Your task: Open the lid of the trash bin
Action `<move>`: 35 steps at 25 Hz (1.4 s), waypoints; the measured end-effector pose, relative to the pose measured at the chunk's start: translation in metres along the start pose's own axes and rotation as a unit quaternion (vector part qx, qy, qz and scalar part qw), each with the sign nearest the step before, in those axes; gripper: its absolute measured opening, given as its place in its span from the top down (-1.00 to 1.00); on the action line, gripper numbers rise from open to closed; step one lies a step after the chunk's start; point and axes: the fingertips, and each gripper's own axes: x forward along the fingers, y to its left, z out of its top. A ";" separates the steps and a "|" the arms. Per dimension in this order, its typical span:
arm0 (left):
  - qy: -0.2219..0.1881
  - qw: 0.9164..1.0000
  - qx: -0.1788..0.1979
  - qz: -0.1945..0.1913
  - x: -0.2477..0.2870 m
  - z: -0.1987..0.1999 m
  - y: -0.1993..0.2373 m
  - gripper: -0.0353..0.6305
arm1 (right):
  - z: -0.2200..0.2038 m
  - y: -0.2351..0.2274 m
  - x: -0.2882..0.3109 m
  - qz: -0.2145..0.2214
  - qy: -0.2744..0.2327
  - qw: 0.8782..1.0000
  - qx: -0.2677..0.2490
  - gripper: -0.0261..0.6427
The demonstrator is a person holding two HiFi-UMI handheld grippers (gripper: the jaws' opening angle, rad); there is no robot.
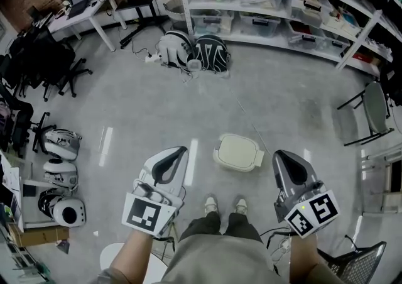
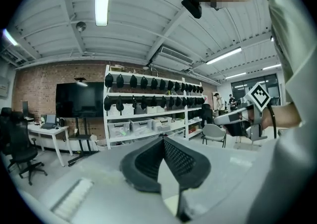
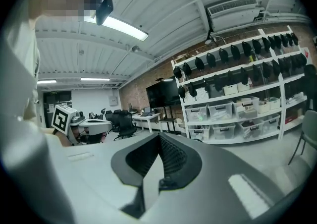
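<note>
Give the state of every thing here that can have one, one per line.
trash bin lid: down, shut.
left hand-held gripper: jaws together, holding nothing, clear of the bin.
right hand-held gripper: jaws together, holding nothing, clear of the bin.
storage boxes: on the shelves, lids on.

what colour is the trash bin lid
Pale cream, nearly off-white. The trash bin lid shows best in the head view.

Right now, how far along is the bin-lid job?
Done: nothing; the trash bin sits on the floor, lid down. In hand: nothing; left gripper and right gripper are shut, empty, clear of it. Left: reach the lid and lift it.
</note>
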 end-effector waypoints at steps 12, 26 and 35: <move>0.056 0.998 -0.026 -0.019 0.116 -0.117 0.010 0.89 | -0.096 -0.083 0.068 -0.016 0.053 0.998 0.029 0.91; 0.138 0.989 -0.033 -0.047 0.227 -0.358 0.020 0.89 | -0.283 -0.142 0.143 -0.016 0.116 0.990 0.081 0.91; 0.202 0.977 -0.050 -0.055 0.268 -0.521 0.014 0.89 | -0.402 -0.163 0.162 -0.015 0.147 0.985 0.092 0.91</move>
